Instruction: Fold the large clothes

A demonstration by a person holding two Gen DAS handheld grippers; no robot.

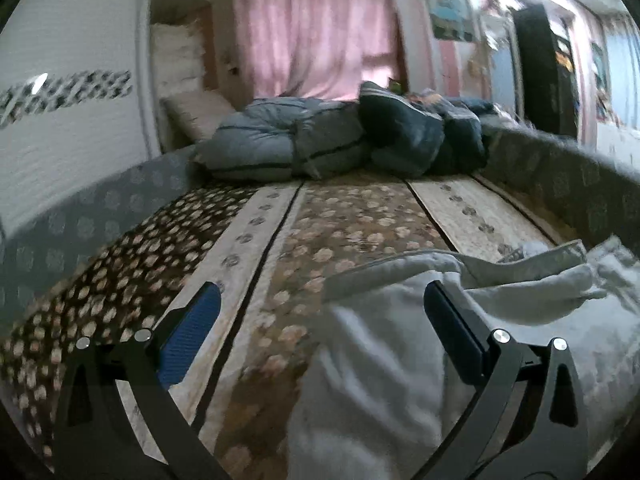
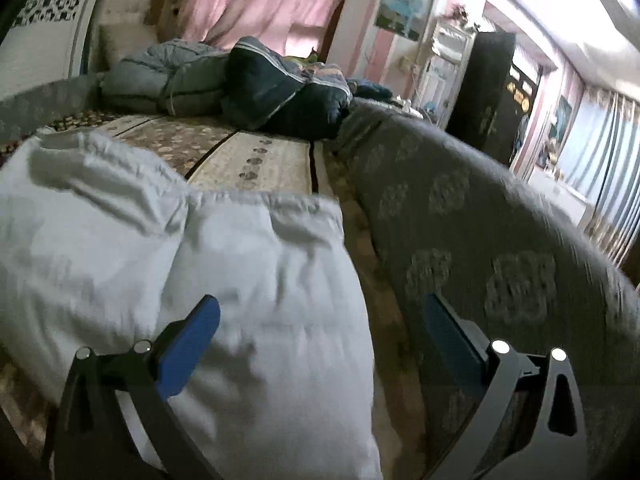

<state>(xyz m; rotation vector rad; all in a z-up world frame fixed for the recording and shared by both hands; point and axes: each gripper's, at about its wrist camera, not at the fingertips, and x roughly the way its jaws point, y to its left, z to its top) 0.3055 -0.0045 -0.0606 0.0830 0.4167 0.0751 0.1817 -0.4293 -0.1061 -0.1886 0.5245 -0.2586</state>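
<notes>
A white garment (image 1: 400, 340) lies crumpled on the patterned bed cover (image 1: 280, 240); it also shows in the right wrist view (image 2: 240, 280), with a gathered hem toward the far side. My left gripper (image 1: 322, 304) is open above the garment's left edge, holding nothing. Its right finger is over the cloth, its left finger over the cover. My right gripper (image 2: 322, 312) is open above the garment's right edge, holding nothing. Its right finger hangs over the grey patterned side cushion (image 2: 500, 248).
Folded grey bedding (image 1: 280, 140) and a dark blue quilt (image 1: 420, 132) are piled at the far end of the bed. Grey cushions line both sides (image 1: 60, 232). A pink curtain (image 1: 312, 28) hangs behind. A dark cabinet (image 2: 488, 88) stands at right.
</notes>
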